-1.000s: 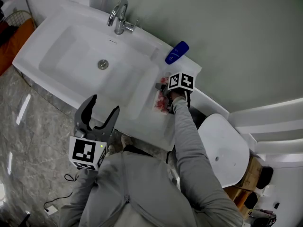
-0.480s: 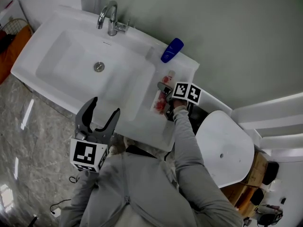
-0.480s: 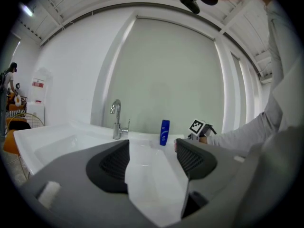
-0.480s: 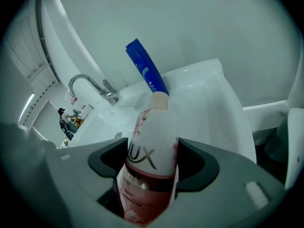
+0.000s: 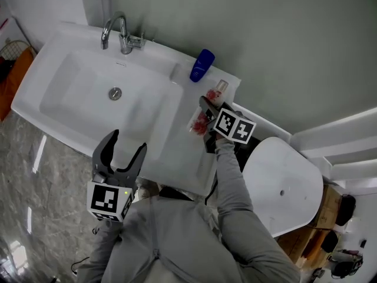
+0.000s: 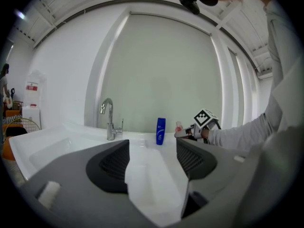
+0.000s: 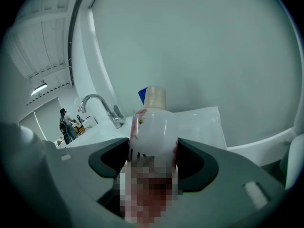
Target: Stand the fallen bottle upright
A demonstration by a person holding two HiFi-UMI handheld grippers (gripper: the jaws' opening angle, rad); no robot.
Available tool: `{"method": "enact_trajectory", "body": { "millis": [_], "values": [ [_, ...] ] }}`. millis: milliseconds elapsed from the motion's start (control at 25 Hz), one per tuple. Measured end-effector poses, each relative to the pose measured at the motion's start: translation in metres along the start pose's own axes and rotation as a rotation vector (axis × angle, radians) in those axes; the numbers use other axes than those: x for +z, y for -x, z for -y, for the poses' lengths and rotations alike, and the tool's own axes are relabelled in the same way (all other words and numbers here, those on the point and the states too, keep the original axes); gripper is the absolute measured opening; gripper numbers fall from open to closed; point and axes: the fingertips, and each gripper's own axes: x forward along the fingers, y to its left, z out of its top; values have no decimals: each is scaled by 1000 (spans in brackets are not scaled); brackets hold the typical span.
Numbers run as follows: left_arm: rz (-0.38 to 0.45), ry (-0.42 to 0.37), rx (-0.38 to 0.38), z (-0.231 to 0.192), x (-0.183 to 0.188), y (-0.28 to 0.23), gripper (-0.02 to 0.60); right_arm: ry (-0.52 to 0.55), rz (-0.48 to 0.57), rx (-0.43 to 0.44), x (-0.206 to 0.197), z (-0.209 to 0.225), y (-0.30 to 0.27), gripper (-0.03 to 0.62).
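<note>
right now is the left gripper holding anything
No, the left gripper has its jaws apart in its own view, with only the white sink counter showing between them.

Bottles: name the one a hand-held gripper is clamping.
The white, red-patterned bottle, between the jaws of the right hand-held gripper, which have just been closing; the blue bottle stands free.

Counted two bottles there: one blue plastic bottle (image 5: 202, 65) at upper middle and one white floral-print bottle with a beige cap (image 5: 219, 88) right beside it. Plus one curved chrome faucet (image 5: 116, 31) and one white ceramic sink (image 5: 70, 93), upper left.
</note>
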Motion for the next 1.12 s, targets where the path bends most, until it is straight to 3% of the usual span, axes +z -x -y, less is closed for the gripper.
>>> {"method": "enact_trajectory", "body": {
  "millis": [480,720,1120],
  "values": [
    [-67,-17,56,-5,-6,-19,336,158,165,-56,62,24,-21,299],
    [-90,-32,73,-9,-5,-29,336,187,245,-73,93,34,-35,296],
    [-136,-2,84,-16,-5,-46,337,275,334,-97,125,42,-58,295]
  ]
}}
